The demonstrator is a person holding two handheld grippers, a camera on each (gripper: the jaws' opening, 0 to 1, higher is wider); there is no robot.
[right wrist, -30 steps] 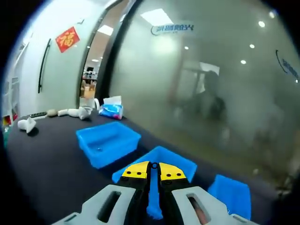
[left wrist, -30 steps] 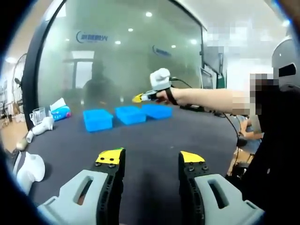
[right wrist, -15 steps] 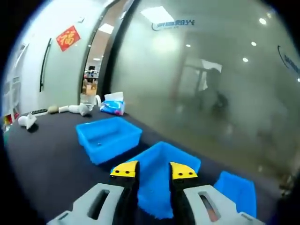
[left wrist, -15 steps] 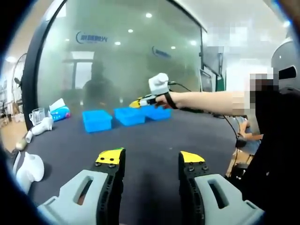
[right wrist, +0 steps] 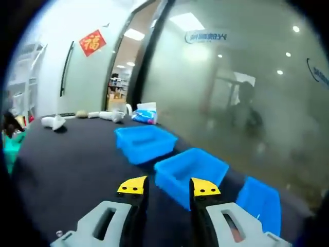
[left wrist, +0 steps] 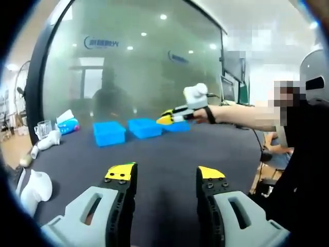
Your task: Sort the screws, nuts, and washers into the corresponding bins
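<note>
Up front in the left gripper view, left gripper point(left wrist: 165, 177) with jaws spread wide, nothing between them, low over the dark table point(left wrist: 154, 149). Beyond, three blue bins point(left wrist: 109, 133) in a row near the frosted glass wall point(left wrist: 133, 62); contents too far off to make out, no screws, nuts or washers discernible. Right gripper point(left wrist: 165, 119) reaching in from the right just beside the bins, partly covering the farthest one. White objects point(left wrist: 33, 188) cut off at the left edge. Next, right gripper view: right gripper point(right wrist: 168, 186) parted, empty, just before the middle bin point(right wrist: 193, 167); third bin point(right wrist: 259, 203) partly cropped; tissue pack point(right wrist: 145, 114) behind, blurry.
</note>
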